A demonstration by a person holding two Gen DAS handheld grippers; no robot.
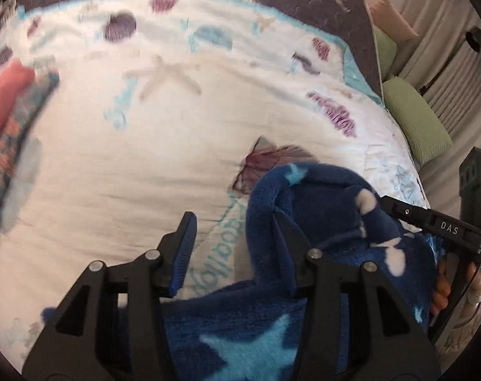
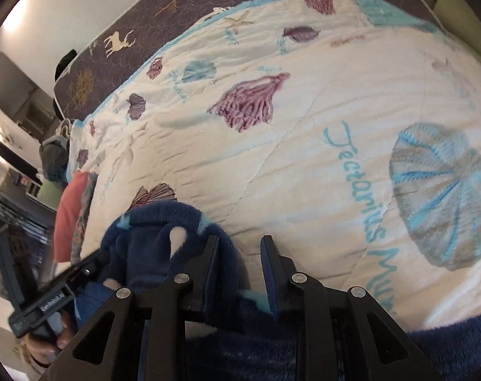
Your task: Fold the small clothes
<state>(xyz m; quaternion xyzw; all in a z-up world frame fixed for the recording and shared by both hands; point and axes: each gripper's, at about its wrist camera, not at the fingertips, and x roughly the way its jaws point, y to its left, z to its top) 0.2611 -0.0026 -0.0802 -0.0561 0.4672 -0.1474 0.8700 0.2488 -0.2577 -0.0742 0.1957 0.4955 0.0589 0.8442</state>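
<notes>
The left gripper (image 1: 237, 254) stands with its jaws apart; the blue star fleece (image 1: 329, 209) drapes over the inner face of one finger, while the other finger hangs clear over the bare quilt (image 1: 145, 165), so nothing is pinched. The right gripper (image 2: 240, 273) has its jaws set narrower, with a gap still showing between the pads; fleece bunches against its left finger and runs under the gap, though blur makes it hard to say whether any fabric is caught.

The fleece lies heaped between the two grippers, just in front of and below both, its bulk running crosswise from one to the other. Both are about equally near, touching its opposite ends. Each tilts steeply down towards the fleece. A pink garment (image 1: 2, 95) lies well away from the fleece.
</notes>
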